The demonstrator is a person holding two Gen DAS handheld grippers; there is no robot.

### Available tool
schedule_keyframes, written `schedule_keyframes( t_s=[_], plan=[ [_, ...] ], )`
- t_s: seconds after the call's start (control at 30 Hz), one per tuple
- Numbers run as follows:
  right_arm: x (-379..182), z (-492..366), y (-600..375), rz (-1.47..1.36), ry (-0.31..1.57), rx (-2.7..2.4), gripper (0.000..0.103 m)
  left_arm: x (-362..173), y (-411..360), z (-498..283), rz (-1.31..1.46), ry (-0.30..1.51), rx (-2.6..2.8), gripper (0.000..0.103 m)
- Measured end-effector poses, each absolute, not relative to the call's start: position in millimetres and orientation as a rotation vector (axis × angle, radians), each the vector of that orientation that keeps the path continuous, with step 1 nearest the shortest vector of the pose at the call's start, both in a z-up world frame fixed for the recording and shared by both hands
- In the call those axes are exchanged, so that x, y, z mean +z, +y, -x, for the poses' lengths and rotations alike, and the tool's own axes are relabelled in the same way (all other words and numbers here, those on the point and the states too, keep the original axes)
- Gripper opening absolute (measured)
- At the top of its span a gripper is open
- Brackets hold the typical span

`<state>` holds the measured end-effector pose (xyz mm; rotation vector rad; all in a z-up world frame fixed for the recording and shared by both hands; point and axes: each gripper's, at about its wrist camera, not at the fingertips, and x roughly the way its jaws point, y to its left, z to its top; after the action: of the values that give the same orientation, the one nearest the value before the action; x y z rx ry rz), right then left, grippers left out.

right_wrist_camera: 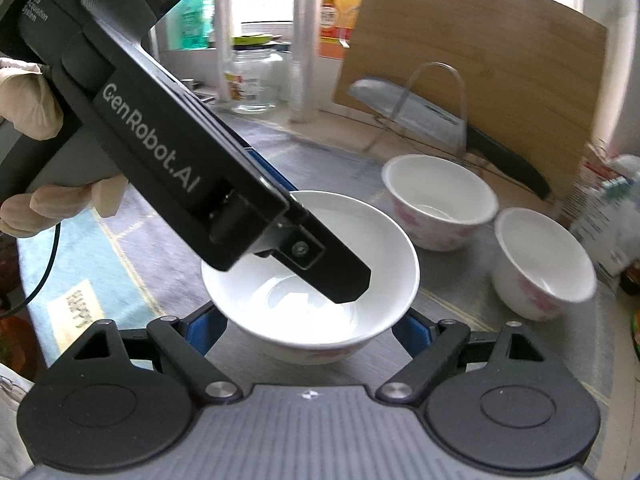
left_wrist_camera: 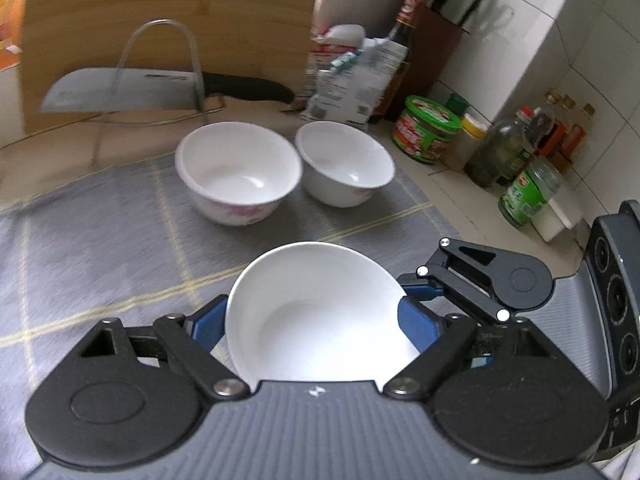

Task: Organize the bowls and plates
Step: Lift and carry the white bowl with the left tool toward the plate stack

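Kitchen counter, grey checked mat (left_wrist_camera: 100,240), tiled wall with jars and bottles (left_wrist_camera: 516,160) to one side. Plain white bowl (left_wrist_camera: 316,312) tilted, clear of the mat by the look of it, clamped across its width between the blue pads of the left gripper (left_wrist_camera: 312,316). Right gripper (right_wrist_camera: 312,326) set low around the same bowl, pads just beside its wall; firm contact not possible to tell. Two flowered bowls (left_wrist_camera: 238,172) upright, side by side farther back on the mat. Judged glazed ceramic: stiff, smooth, slippery under the pads, moderately heavy, chips on a knock. Best taken across the wall below the rim, squarely, kept level, lowered gently if nested.
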<state>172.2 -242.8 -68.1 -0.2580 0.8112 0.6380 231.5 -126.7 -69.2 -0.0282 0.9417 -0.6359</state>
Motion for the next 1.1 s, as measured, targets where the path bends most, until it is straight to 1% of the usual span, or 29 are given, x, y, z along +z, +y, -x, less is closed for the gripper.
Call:
schedule_keyframes(
  t_s=[0.53,1.1],
  plan=[
    [-75.2,-183.0,-169.5,0.281,0.818,0.785,0.092,-69.6,-46.2,-210.2,0.1,0.927,-0.498,0.088],
    [-87.5,-194.9,-134.4,0.281,0.843,0.814,0.092,-82.3,-12.0,-214.9,0.12,0.934,-0.455,0.088]
  ],
)
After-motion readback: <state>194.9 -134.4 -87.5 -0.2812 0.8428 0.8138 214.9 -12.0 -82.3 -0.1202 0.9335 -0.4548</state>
